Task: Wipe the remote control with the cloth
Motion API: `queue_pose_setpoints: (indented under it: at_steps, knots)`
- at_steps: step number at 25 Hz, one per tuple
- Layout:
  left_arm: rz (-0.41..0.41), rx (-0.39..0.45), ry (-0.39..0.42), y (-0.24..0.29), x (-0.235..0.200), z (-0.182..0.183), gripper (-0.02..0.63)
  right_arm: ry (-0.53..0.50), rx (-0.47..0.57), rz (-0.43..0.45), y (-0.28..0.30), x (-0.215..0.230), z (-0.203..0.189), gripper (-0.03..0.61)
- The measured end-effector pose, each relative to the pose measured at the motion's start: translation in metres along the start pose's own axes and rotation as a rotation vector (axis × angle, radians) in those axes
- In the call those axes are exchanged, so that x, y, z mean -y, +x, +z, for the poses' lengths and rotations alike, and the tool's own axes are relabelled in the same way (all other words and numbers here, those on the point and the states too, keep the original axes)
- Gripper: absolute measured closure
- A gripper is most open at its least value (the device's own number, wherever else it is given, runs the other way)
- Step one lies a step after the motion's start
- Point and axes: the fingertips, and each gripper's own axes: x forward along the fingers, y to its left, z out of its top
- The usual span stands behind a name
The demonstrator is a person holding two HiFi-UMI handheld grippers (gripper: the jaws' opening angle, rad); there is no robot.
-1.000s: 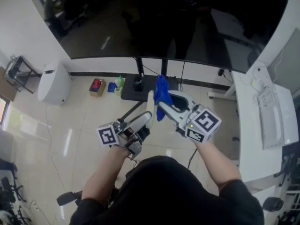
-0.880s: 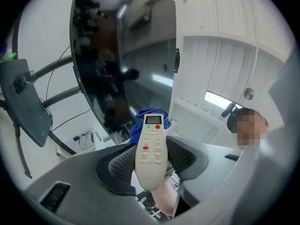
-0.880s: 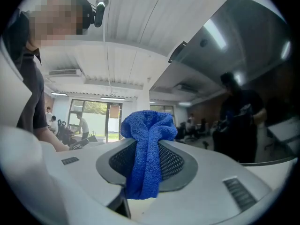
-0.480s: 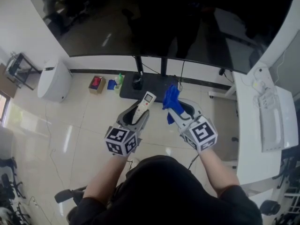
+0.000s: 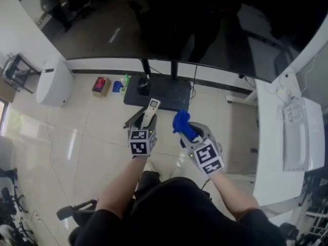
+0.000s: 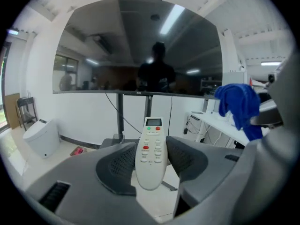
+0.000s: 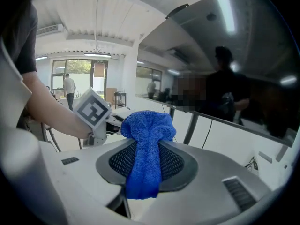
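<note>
Left gripper (image 5: pixel 145 122) first: my fingers are clamped on the white remote control (image 6: pixel 151 149), one pad on each long edge, and it stands up between them with its display end pointing away from me to twelve o'clock. Only the left gripper view gives me the face of it: a small screen at the far end, a green and a red button under that, then rows of pale keys. From the head view I get just a white stick poking out past the jaws. Over to my right gripper (image 7: pixel 147 162): fingers drawn in narrow and pinching the blue cloth (image 7: pixel 146 139), a fat bunch puffed up past the tips and a tail hanging back toward the camera. From above, the cloth sits at three o'clock of the remote, near it but with a clear gap, not touching. The right gripper view catches my left forearm (image 7: pixel 51 108) and marker cube (image 7: pixel 92 108) at nine o'clock. The head view alone shows the surroundings: tiled floor (image 5: pixel 87 137) below, the big dark screen (image 5: pixel 179 24) at twelve o'clock, its black stand base (image 5: pixel 164 92) just beyond the remote, a white desk (image 5: pixel 271 152) at three o'clock, a white floor unit (image 5: pixel 51 83) at ten, and a red box (image 5: pixel 100 85) and green bottle (image 5: pixel 125 81) at eleven.
</note>
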Motion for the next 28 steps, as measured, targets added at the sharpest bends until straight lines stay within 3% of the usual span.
queue_pose_setpoints:
  at_steps: [6, 15, 17, 21, 28]
  knots:
    - [0.046, -0.144, 0.015, 0.109, -0.029, -0.050, 0.410, 0.042, -0.104, 0.012, 0.036, 0.000, -0.043, 0.453]
    - [0.074, -0.336, 0.116, 0.274, -0.071, -0.136, 0.410, 0.175, -0.199, -0.048, 0.078, 0.014, -0.088, 0.453]
    - [0.083, -0.370, 0.117, 0.290, -0.076, -0.150, 0.410, 0.204, -0.218, -0.052, 0.086, 0.013, -0.097, 0.453]
    - [0.085, -0.362, 0.099, 0.308, -0.084, -0.159, 0.409, 0.248, -0.236, -0.050, 0.104, 0.010, -0.107, 0.453]
    - [0.081, -0.372, 0.103, 0.315, -0.083, -0.169, 0.407, 0.239, -0.240, -0.079, 0.144, 0.037, -0.110, 0.453]
